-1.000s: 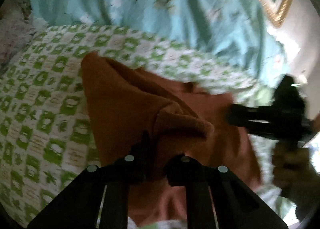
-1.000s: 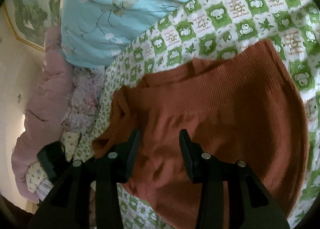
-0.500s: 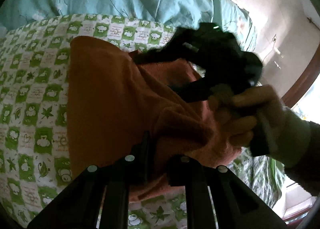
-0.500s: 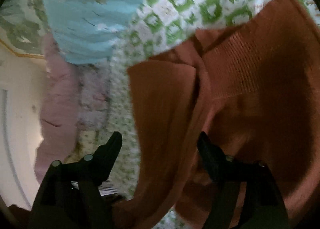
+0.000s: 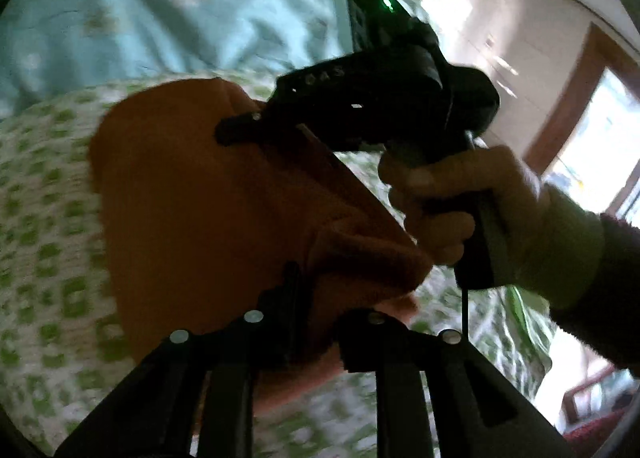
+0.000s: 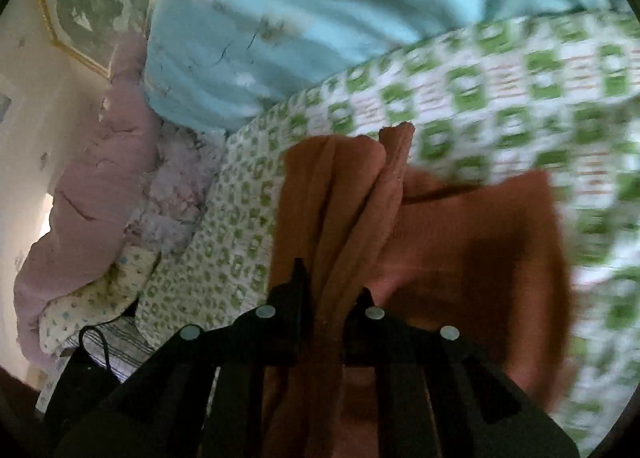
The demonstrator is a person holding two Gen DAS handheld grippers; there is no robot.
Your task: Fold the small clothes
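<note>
Mid-fold step: both grippers had hold of the rust-brown garment (image 6: 460,242) and were lifting one side over the rest.

Nearest in the left wrist view, the left gripper (image 5: 316,322) was clamped on a bunched corner of the cloth, its jaws having just eased slightly apart with fabric still pinched between them. In the right wrist view the right gripper (image 6: 330,310) had just snapped closed on a gathered, pleated edge; folds of cloth rose straight up out of the narrow gap. The right hand (image 5: 452,201), in a pale cuff and dark sleeve, gripped that tool's handle close above the garment.

The garment was soft knit, ribbed along one band, thick enough to hold rounded creases, and limp. It lay partly on the green-and-white checked bedspread (image 6: 500,89), near the middle of the bed, with the raised part hanging from both grips.

Further off: a smooth light-blue quilt (image 6: 320,17) toward the head of the bed, and a puffy pink quilted cover (image 6: 84,193) at the bed's side edge.

Next move, as I judge it: carry both pinched edges across together, keep the cloth taut and level, lay it flat, then release.
</note>
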